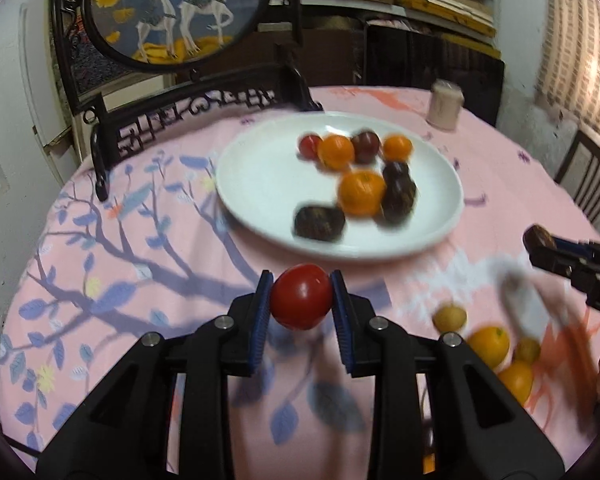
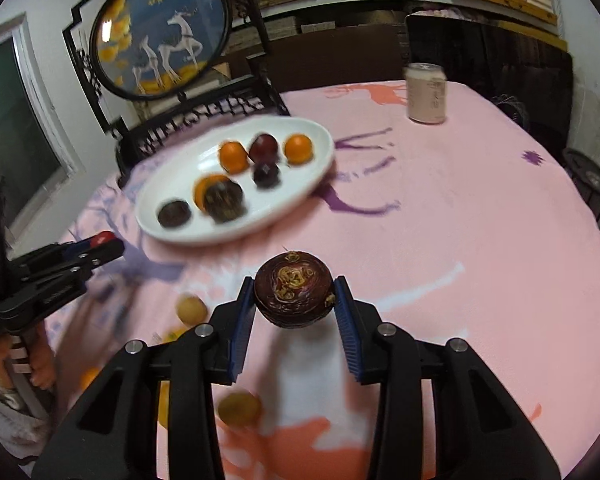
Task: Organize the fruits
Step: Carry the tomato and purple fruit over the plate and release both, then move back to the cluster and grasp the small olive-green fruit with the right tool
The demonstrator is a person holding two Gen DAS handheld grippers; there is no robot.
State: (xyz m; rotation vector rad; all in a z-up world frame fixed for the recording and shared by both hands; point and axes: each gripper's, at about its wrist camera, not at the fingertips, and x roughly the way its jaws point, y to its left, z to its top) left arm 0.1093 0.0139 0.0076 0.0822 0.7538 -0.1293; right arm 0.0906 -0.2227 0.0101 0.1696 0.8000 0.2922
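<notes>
Red tomato (image 1: 301, 296) is sitting clamped in the left gripper (image 1: 301, 294) jaws, while the right gripper (image 2: 294, 294) jaws are pinching a dark brown fruit (image 2: 294, 294) above the pink tabletop (image 2: 460, 208)

Red tomato (image 1: 301, 296); dark brown fruit (image 2: 294, 288) with yellowish swirls; white plate (image 1: 260, 184); pink cloth (image 2: 460, 220) with purple branches and blue leaves; orange tangerines (image 1: 361, 193).

plate (image 1: 260, 184) on tablecloth (image 2: 480, 220), centre | fruits on plate, toward its 3 o'clock half | can (image 2: 426, 94) at 1 o'clock beyond plate | screen (image 1: 172, 12) at 11 o'clock, behind table edge | loose fruits (image 1: 488, 344) at 5 o'clock, nearer than plate
</notes>
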